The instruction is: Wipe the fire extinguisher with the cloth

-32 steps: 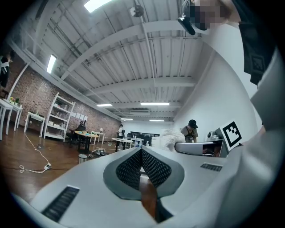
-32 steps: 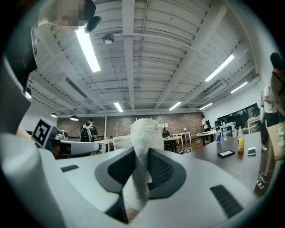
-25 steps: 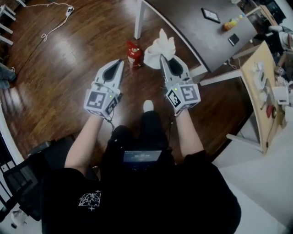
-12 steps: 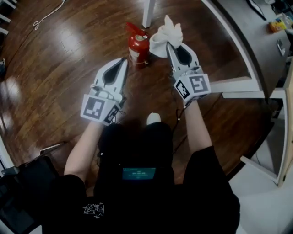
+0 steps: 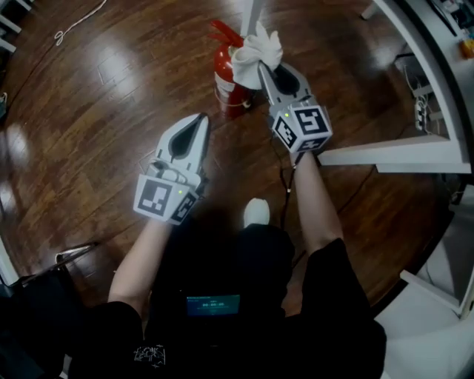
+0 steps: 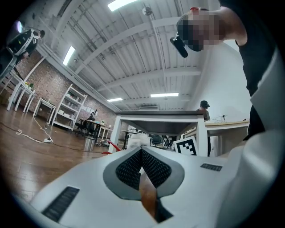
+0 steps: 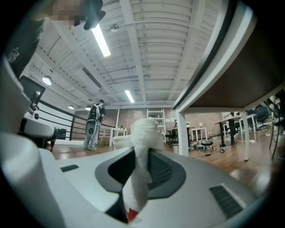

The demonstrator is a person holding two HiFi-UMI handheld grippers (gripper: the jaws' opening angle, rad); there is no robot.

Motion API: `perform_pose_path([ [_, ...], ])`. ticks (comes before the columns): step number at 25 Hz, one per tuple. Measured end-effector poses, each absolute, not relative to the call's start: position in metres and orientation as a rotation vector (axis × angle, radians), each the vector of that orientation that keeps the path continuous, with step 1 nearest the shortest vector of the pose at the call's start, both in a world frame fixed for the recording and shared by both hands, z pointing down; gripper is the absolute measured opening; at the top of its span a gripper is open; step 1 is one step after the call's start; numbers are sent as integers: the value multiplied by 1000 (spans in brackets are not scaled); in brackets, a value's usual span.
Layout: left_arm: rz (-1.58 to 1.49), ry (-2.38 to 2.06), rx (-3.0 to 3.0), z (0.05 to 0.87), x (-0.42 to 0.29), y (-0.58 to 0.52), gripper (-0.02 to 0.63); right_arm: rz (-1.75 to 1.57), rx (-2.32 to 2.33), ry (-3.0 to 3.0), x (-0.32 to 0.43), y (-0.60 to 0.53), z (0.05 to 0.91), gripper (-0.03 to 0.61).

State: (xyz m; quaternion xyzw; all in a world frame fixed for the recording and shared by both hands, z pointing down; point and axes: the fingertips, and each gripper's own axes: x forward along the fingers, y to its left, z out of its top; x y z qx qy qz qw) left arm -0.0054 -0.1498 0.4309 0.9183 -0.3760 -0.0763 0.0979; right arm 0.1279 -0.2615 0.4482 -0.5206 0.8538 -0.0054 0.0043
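A red fire extinguisher (image 5: 226, 74) stands upright on the wooden floor, by a white table leg. My right gripper (image 5: 261, 65) is shut on a white cloth (image 5: 255, 50), and the bunched cloth rests against the extinguisher's top right side. In the right gripper view the cloth (image 7: 143, 147) fills the gap between the jaws, with a bit of red below it. My left gripper (image 5: 204, 118) hangs shut and empty, a short way in front of the extinguisher and to its left. In the left gripper view the extinguisher's red handle (image 6: 112, 147) shows just past the closed jaws.
A white table frame (image 5: 392, 152) runs along the right, with its leg (image 5: 252, 13) behind the extinguisher. A white cable (image 5: 74, 22) lies on the floor at far left. The person's shoe (image 5: 256, 211) is between the arms. A dark chair base (image 5: 67, 255) sits at lower left.
The view has drawn nearer to the extinguisher. My right gripper has carried the cloth leftwards onto the extinguisher's top. The left gripper stays shut and has dropped back from it.
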Motion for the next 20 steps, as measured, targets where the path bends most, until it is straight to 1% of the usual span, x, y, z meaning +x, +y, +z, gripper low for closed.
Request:
perform_pose_path([
  [5,-220,-1108,2709,440,-8,-140,2,-29,-1658,2661,120,-288,457,95],
  [11,-226,-1102,2711,446,-13,-134,2,-117,-1722,2682,120,-289,510,94],
  [15,-197,-1108,2711,453,-21,-133,2,-176,-1755,2752,115,-273,569,94],
  [20,-195,-1140,2700,458,-30,-129,2,-381,-1797,2813,112,-271,659,95],
])
